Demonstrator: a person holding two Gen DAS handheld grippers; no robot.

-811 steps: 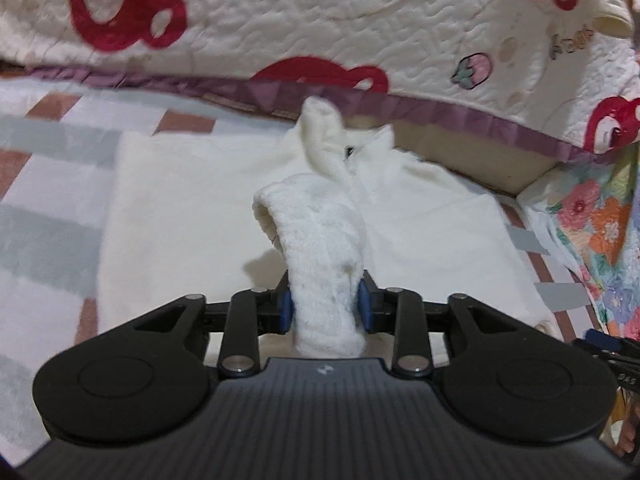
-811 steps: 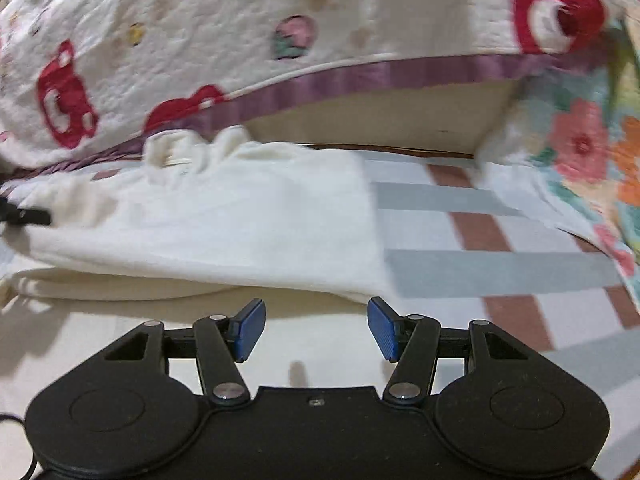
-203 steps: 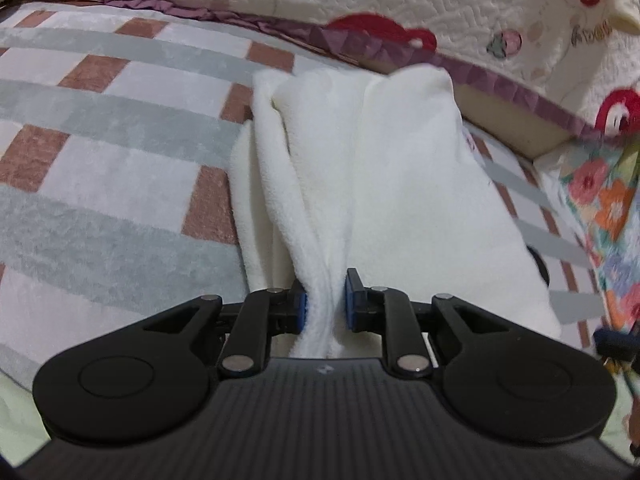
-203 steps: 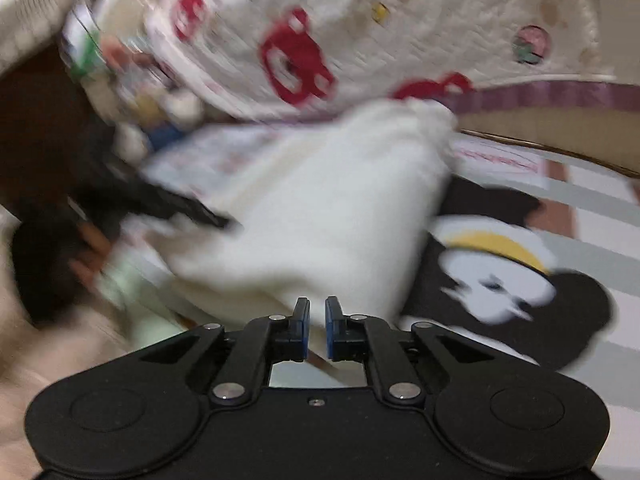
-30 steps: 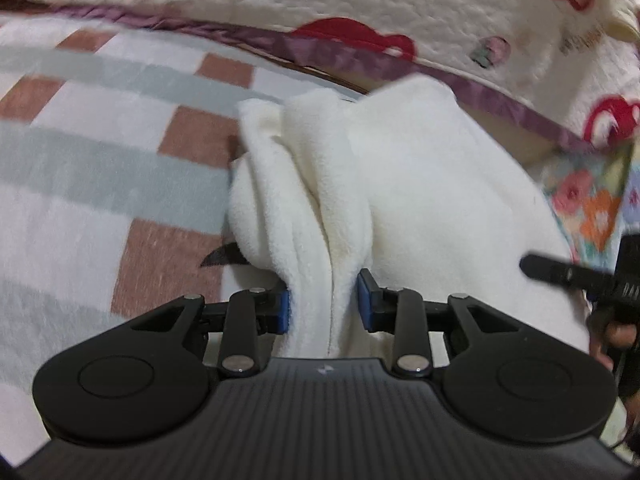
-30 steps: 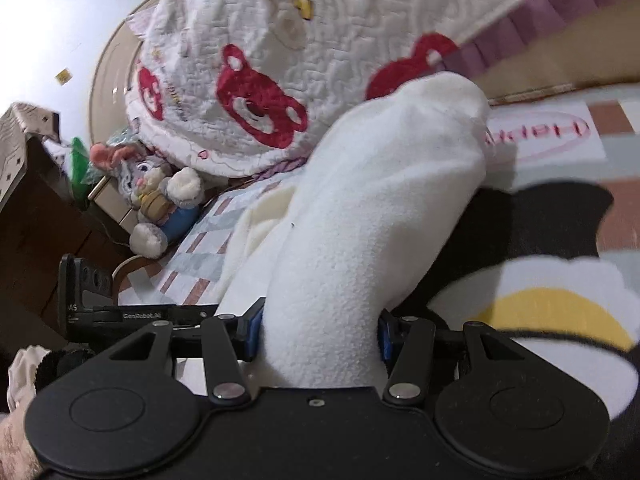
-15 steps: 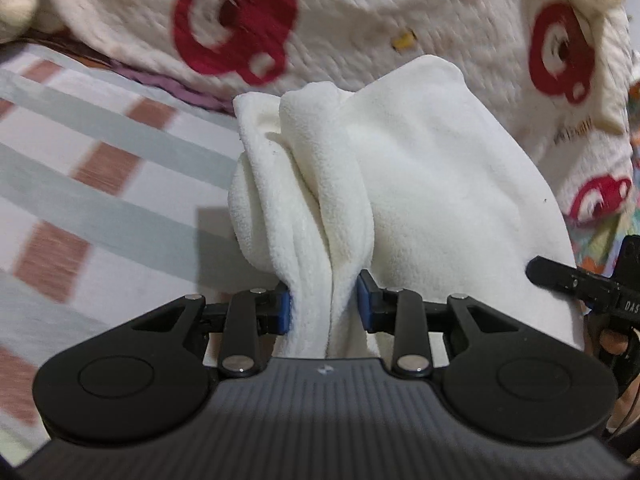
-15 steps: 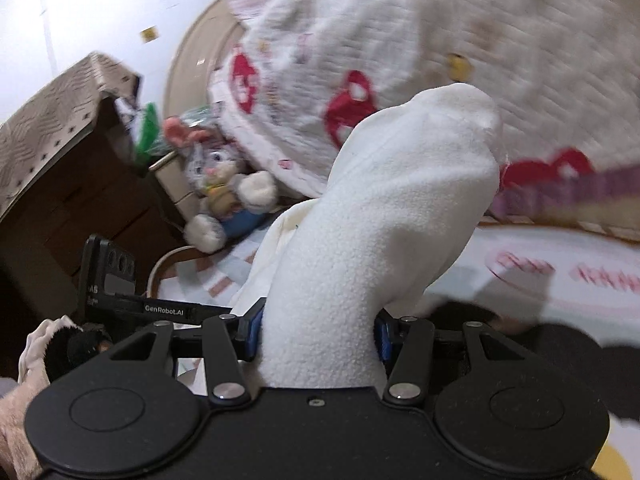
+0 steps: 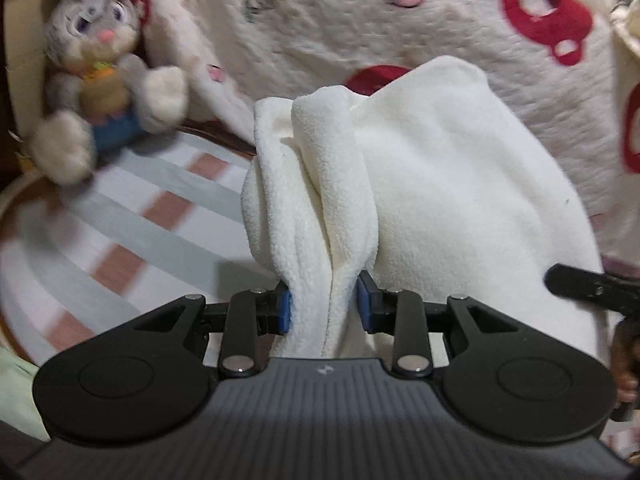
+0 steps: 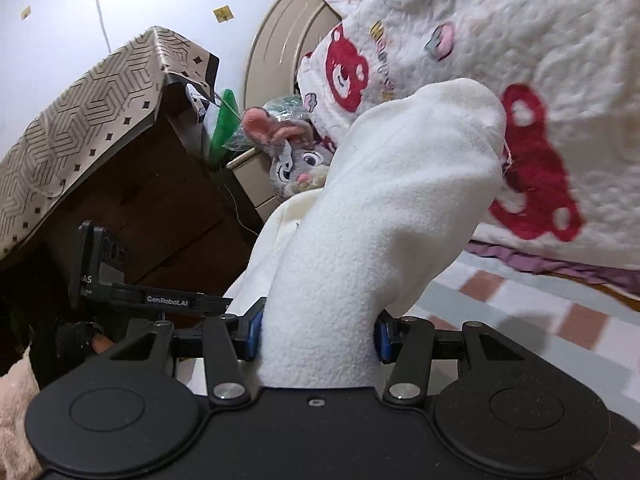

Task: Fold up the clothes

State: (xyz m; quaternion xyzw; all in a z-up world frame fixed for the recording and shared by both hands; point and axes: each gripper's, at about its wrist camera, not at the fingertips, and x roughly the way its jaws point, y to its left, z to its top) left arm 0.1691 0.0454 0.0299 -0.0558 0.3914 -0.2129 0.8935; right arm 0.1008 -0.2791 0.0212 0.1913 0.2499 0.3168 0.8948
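Patterned box [image 10: 80, 128] right view only, fleece garment [image 9: 420, 184] clamped

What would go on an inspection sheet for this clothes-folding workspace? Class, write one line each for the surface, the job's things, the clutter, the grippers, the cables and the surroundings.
Surface: striped bedsheet in grey, white and brick red.
Job's things: white fleece garment, folded into a bundle and raised off the sheet.
Clutter: plush rabbit sitting at the sheet's far edge.
Grippers: left gripper shut on bunched folds; right gripper shut on another thick part of the garment.
Cables: nothing seen for certain.
Surroundings: bear-print quilt behind; dark wooden cabinet under a patterned cover; pale wall.
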